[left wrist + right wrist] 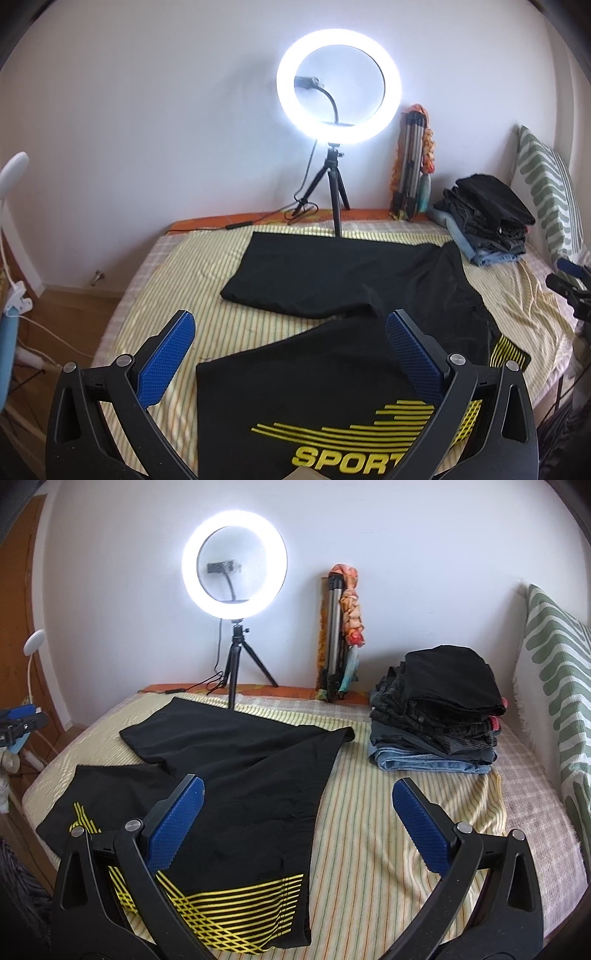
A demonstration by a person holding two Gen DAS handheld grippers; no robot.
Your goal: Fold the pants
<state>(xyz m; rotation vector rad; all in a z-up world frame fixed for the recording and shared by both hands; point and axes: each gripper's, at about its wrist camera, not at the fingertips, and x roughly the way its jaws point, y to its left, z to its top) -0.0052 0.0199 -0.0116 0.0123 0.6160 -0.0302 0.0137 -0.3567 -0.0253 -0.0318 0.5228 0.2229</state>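
Black sport pants (332, 280) with yellow stripes and "SPORT" lettering lie spread on the striped bed, one leg reaching toward the far side, the other near me. They also show in the right wrist view (251, 775). My left gripper (290, 328) is open and empty, hovering above the near leg. My right gripper (297, 795) is open and empty, its left finger over the pants, its right finger over bare bedsheet. The other gripper shows at the right edge of the left wrist view (570, 291).
A stack of folded clothes (439, 716) sits at the back right of the bed. A lit ring light on a tripod (234, 590) stands at the far edge, with a folded tripod (334, 635) against the wall. A green patterned pillow (554, 686) lies on the right.
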